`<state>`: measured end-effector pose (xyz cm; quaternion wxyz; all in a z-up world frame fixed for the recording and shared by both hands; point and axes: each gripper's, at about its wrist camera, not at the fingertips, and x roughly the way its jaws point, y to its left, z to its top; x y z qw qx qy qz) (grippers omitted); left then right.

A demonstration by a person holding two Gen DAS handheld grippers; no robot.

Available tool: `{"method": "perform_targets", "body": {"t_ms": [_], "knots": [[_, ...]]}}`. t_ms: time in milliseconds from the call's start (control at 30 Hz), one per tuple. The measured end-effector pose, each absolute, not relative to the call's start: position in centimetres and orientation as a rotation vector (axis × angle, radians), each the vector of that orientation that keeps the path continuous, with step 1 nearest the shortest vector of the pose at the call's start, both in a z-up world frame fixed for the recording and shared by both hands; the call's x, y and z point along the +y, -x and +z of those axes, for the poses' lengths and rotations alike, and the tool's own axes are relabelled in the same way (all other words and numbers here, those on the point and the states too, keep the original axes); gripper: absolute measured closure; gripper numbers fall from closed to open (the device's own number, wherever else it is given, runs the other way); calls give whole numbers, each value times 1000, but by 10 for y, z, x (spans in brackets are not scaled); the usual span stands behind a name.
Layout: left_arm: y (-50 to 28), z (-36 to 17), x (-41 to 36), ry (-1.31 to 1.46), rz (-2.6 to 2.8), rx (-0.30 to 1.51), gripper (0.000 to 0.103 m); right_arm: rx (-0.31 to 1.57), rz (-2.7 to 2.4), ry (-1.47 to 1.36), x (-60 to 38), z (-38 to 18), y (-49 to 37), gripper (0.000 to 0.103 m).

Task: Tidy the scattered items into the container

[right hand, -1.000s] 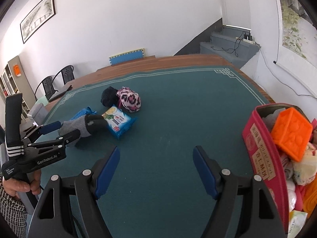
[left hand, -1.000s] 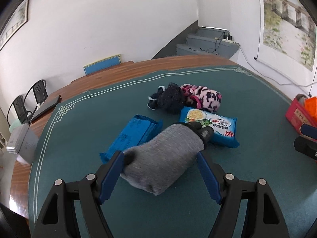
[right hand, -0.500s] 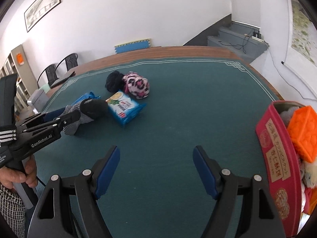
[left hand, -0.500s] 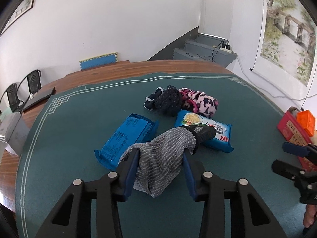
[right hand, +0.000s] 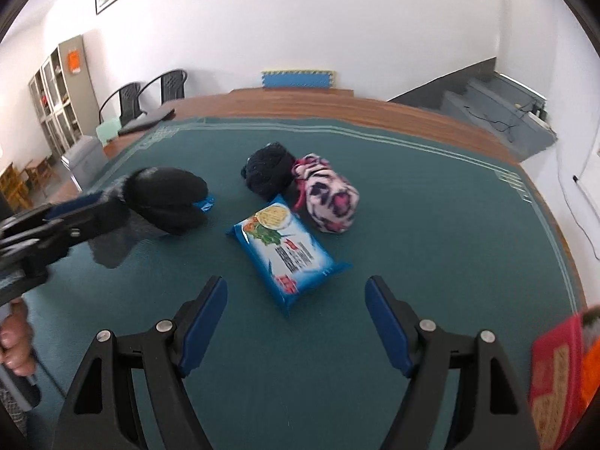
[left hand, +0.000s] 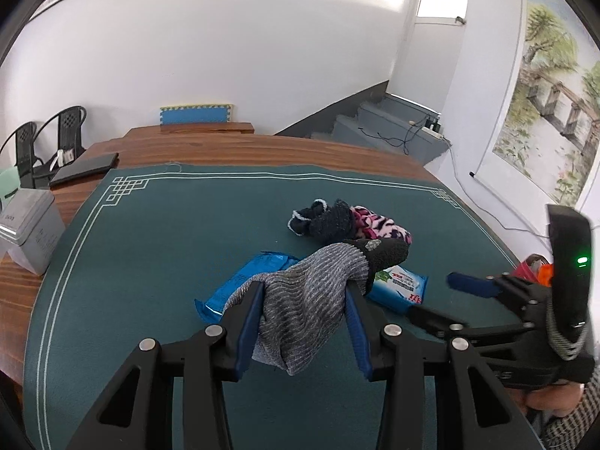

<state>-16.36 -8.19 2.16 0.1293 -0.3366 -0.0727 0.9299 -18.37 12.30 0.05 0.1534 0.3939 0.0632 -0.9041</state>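
Right now my left gripper [left hand: 303, 309] has its blue-padded fingers [left hand: 250, 320] clenched on the grey knitted sock with a black toe [left hand: 315, 292], which hangs between them lifted off the green felt table cover [left hand: 168, 247]. My right gripper [right hand: 296, 315] is spread wide and grasps nothing, hovering just short of the blue noodle packet [right hand: 287, 253] lying flat on the cover. Beyond it sit a pink-and-black patterned sock roll [right hand: 328, 197] touching a black knitted bundle [right hand: 268, 168], while the red container [right hand: 558, 378] at my right edge shows something orange inside, too blurred to identify.
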Motion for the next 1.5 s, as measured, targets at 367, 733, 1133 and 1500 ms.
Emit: {"method": "perform_targets", "body": {"t_ms": [367, 733, 1133, 1500], "knots": [[168, 28, -92, 957, 2718, -247, 59, 239, -2553, -1218, 98, -26, 217, 24], [165, 27, -91, 956, 2729, -246, 59, 133, -2615, -1245, 119, -20, 197, 57], [156, 25, -68, 936, 2773, -128, 59, 59, -2714, -1127, 165, 14, 145, 59], [150, 29, -54, 958, 2768, -100, 59, 1, -2711, -1084, 186, 19, 121, 60]]}}
